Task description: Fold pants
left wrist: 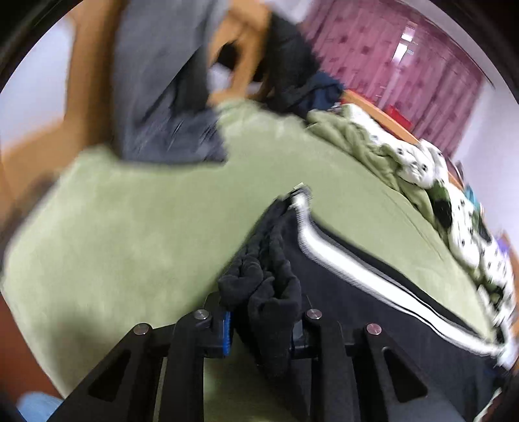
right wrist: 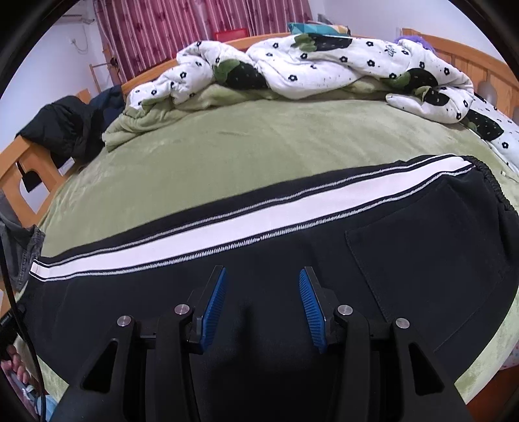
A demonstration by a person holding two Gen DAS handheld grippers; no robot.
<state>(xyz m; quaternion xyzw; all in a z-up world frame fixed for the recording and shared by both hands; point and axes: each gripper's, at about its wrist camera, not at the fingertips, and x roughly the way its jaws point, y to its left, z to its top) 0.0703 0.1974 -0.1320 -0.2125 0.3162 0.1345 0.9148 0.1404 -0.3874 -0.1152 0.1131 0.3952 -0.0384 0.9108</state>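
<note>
Black pants (right wrist: 324, 259) lie on the green bed (right wrist: 227, 146); quilt (right wrist: 308, 68) at 12 o'clock, maroon curtain (right wrist: 178, 29) behind. Left gripper (left wrist: 262, 328) pinches pants fabric; right gripper (right wrist: 262, 308) hangs spread.

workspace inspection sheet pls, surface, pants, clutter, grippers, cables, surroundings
surface: green blanket covering the bed, fairly smooth in the middle.
job's things: black pants with a white side stripe, laid flat across the near edge; one end is bunched and lifted.
clutter: rumpled white flowered quilt along the far side; dark clothes heaped on the bed frame; grey garment hanging at the bed's edge.
grippers: left gripper shut on bunched pants fabric; right gripper open, over the pants, holding nothing.
cables: black cable at the left edge of the right wrist view.
surroundings: wooden bed frame, red patterned curtain.
</note>
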